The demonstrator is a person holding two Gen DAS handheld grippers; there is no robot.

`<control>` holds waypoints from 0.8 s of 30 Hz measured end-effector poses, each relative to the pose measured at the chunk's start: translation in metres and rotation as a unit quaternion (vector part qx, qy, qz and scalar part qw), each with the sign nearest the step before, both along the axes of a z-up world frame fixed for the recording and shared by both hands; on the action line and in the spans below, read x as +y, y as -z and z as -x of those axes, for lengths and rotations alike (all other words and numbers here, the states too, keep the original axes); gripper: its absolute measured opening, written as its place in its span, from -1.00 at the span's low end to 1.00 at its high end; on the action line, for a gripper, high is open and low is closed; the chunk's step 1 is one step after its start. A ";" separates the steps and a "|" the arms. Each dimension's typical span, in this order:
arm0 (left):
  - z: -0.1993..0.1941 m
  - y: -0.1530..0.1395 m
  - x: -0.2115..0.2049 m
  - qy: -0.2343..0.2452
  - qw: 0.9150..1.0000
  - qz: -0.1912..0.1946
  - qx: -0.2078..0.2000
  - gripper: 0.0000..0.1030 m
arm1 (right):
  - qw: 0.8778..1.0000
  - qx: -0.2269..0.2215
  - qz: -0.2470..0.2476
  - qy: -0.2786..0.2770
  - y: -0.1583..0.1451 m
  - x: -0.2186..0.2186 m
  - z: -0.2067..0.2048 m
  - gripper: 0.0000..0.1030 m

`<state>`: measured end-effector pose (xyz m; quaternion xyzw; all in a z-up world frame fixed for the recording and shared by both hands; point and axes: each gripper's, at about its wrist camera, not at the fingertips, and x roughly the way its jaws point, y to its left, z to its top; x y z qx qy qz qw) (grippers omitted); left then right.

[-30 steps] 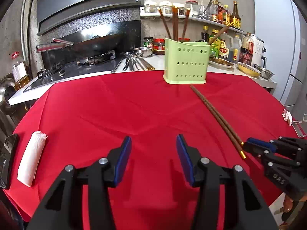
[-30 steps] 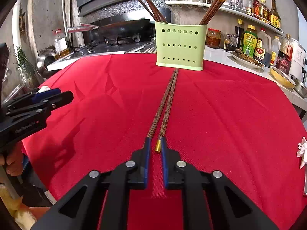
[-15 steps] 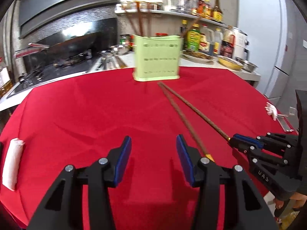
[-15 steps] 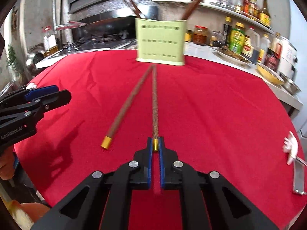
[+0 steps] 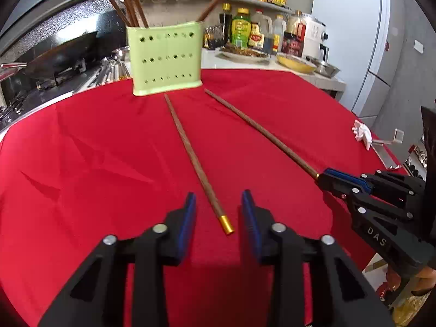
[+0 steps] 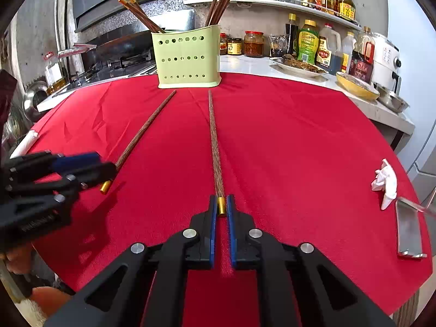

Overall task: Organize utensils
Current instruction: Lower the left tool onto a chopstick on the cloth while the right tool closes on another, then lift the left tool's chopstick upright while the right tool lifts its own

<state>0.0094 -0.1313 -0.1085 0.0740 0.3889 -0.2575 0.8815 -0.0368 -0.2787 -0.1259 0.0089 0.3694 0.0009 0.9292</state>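
Observation:
Two long brown chopsticks with gold ends lie on the red tablecloth (image 5: 81, 150), pointing at the green perforated holder (image 5: 166, 60) (image 6: 188, 57), which has several chopsticks standing in it. My left gripper (image 5: 219, 214) (image 6: 105, 164) straddles the gold end of the left chopstick (image 5: 188, 147) (image 6: 141, 133). Its jaws are closing, and the pads stand clear of the stick on both sides. My right gripper (image 6: 221, 208) (image 5: 331, 175) is shut on the gold end of the right chopstick (image 6: 215, 141) (image 5: 261, 130), which still rests along the cloth.
A crumpled white tissue (image 6: 385, 182) and a flat metal piece (image 6: 408, 229) lie at the table's right edge, and a white roll (image 6: 26, 143) at the left edge. Behind the holder are a counter with bottles (image 6: 308, 41), dishes, and a stove with a wok (image 5: 60, 60).
The right gripper has drawn its chopstick away to the right, splitting the pair. The left gripper has moved over to the other chopstick's gold end, and its jaws have narrowed around it.

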 end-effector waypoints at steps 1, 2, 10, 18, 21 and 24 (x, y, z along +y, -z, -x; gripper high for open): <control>0.000 0.002 -0.002 0.001 1.000 -0.003 0.003 -0.63 | 1.000 -0.002 -0.001 0.000 0.001 0.000 0.000 -0.79; 0.000 0.004 -0.003 -0.001 1.000 -0.012 0.000 -0.67 | 1.000 -0.003 -0.002 0.001 0.001 0.000 0.000 -0.79; 0.010 0.004 0.010 -0.004 0.998 -0.060 -0.034 -0.86 | 1.000 -0.019 -0.013 0.000 0.002 0.000 -0.002 -0.77; 0.005 0.003 0.056 -0.052 0.996 -0.061 -0.029 -0.86 | 1.000 -0.027 -0.010 -0.004 0.004 0.010 -0.004 -0.52; 0.009 0.002 0.058 -0.046 0.996 -0.065 -0.025 -0.86 | 0.999 -0.032 -0.013 -0.004 0.004 0.011 0.001 -0.56; 0.011 0.002 0.057 -0.044 0.996 -0.067 -0.030 -0.86 | 0.999 -0.039 0.001 -0.001 0.005 0.014 0.006 -0.61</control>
